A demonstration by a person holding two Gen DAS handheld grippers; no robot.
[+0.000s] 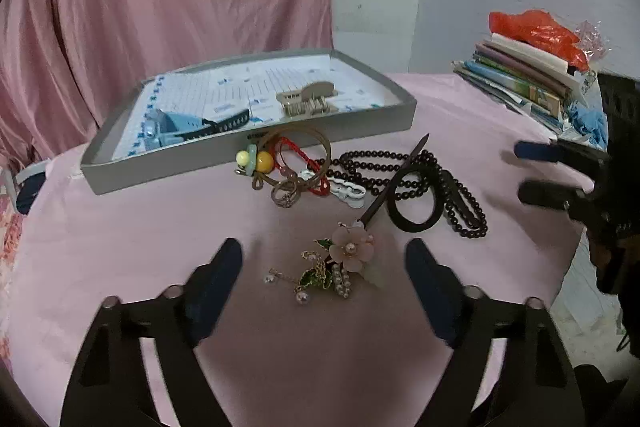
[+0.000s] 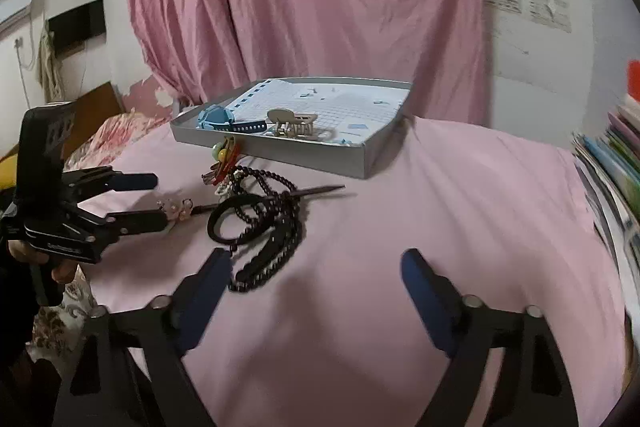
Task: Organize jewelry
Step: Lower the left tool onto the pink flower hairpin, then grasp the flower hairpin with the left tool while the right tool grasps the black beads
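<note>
A grey tray (image 1: pixel 248 163) (image 2: pixel 304 157) holds a beige claw clip (image 1: pixel 310 99) (image 2: pixel 292 123) and a blue clip (image 1: pixel 172 127) (image 2: pixel 218 117). In front of it lie bangles with yellow beads (image 1: pixel 280 159) (image 2: pixel 224 151), a black bead necklace (image 1: pixel 460 195) (image 2: pixel 264 239) and a black ring (image 1: pixel 416 195). A pink flower hairpin (image 1: pixel 352 247) (image 2: pixel 176 209) lies between the fingers of my open left gripper (image 1: pixel 324 263) (image 2: pixel 144 201). My right gripper (image 2: pixel 316 267) (image 1: pixel 528 171) is open, empty, just right of the necklace.
Everything rests on a table under a pink cloth (image 1: pixel 160 227) (image 2: pixel 440 207), with a pink curtain (image 2: pixel 300 7) behind. A stack of books (image 1: pixel 524 75) (image 2: pixel 616 163) topped by an orange bag (image 1: pixel 536 31) stands at the right edge.
</note>
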